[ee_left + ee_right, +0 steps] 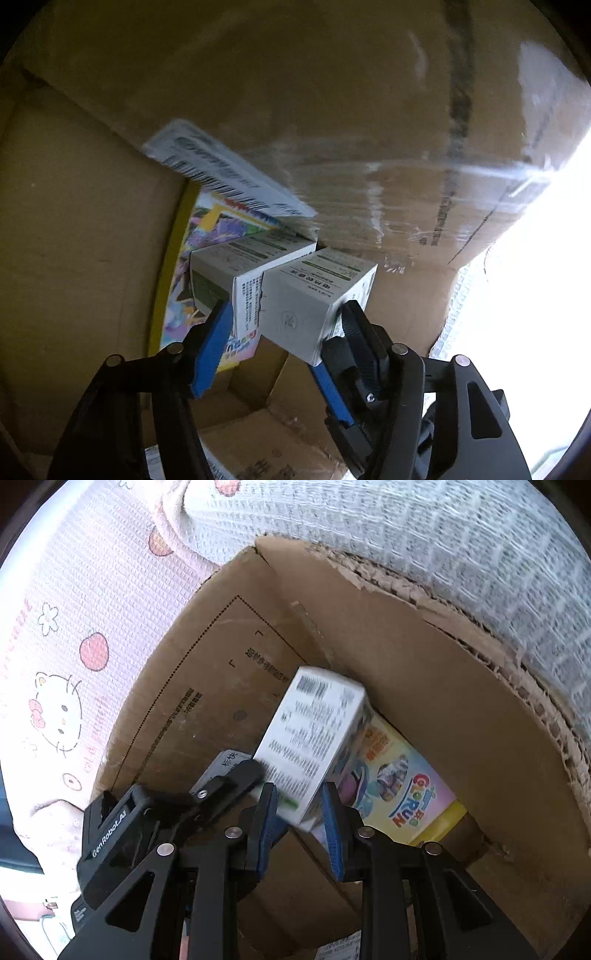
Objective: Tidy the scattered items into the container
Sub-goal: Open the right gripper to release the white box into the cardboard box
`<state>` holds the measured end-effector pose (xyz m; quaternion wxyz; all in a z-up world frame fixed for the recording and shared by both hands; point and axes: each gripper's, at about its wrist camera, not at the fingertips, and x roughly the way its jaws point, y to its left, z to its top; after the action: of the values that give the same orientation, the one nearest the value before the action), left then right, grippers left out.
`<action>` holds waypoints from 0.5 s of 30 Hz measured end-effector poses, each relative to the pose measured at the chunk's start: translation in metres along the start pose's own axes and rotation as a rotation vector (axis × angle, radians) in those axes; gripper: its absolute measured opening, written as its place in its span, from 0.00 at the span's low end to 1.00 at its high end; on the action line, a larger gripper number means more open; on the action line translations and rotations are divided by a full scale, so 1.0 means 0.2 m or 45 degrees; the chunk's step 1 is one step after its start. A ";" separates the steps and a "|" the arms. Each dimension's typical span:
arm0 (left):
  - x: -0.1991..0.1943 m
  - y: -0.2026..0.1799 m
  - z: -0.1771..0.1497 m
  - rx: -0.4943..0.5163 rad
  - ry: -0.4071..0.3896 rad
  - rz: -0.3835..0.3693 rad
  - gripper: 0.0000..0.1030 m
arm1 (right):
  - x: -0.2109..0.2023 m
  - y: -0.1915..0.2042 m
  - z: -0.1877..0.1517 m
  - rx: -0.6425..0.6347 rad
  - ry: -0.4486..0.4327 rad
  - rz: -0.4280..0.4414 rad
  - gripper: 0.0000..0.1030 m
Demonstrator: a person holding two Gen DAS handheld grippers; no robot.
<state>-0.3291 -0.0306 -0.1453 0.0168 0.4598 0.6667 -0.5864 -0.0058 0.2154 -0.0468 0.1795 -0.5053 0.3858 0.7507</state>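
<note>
A Hello Kitty printed cloth and a white waffle-weave blanket surround the cardboard box, whose taped flap leans over the opening. The left gripper is clamped on a pair of white cartons — low inside the box. The right gripper pinches a white printed carton by its lower end, tilted. Behind both, a colourful yellow-edged toy box lies against the wall.
</note>
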 end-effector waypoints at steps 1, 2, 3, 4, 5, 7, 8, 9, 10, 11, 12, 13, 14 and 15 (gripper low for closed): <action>0.00 -0.01 0.00 0.002 -0.012 0.003 0.63 | 0.00 0.00 0.00 -0.003 -0.001 0.003 0.22; 0.01 -0.03 0.00 0.010 -0.020 0.005 0.63 | 0.00 0.00 0.01 0.001 -0.001 0.011 0.22; 0.01 -0.04 0.00 0.016 -0.028 0.002 0.61 | 0.00 0.00 0.01 0.005 -0.002 0.019 0.22; 0.02 -0.04 0.00 0.015 -0.032 -0.007 0.61 | 0.00 0.00 0.00 0.005 -0.001 0.024 0.22; 0.02 -0.05 0.00 0.017 -0.036 -0.014 0.61 | 0.00 0.01 0.00 0.006 -0.001 0.028 0.22; 0.00 -0.08 -0.01 0.043 -0.069 -0.029 0.60 | 0.00 0.09 0.01 -0.008 0.001 0.026 0.22; -0.01 -0.11 0.00 0.062 -0.101 -0.052 0.60 | -0.01 0.17 0.01 -0.013 -0.002 0.023 0.22; -0.03 -0.13 0.00 0.084 -0.134 -0.082 0.60 | 0.00 0.16 0.02 -0.017 -0.006 0.023 0.22; -0.04 -0.15 0.01 0.089 -0.139 -0.103 0.60 | 0.03 0.16 0.04 -0.018 -0.006 0.022 0.22; -0.04 -0.16 0.01 0.085 -0.132 -0.118 0.60 | 0.08 0.15 0.06 -0.019 -0.002 0.015 0.22; -0.04 -0.16 0.01 0.082 -0.114 -0.118 0.60 | 0.10 0.14 0.07 -0.022 0.000 0.006 0.22; -0.04 -0.17 0.01 0.088 -0.093 -0.108 0.60 | 0.10 0.14 0.08 -0.028 0.001 -0.001 0.22; -0.03 -0.18 0.00 0.099 -0.078 -0.093 0.60 | 0.10 0.14 0.09 -0.036 0.001 -0.014 0.22; -0.03 -0.19 0.00 0.112 -0.069 -0.075 0.60 | 0.08 0.15 0.09 -0.051 0.001 -0.043 0.22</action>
<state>-0.3488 -0.0308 -0.1131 -0.0027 0.4242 0.6529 -0.6275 -0.0436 0.2072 -0.0467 0.1820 -0.5156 0.3621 0.7549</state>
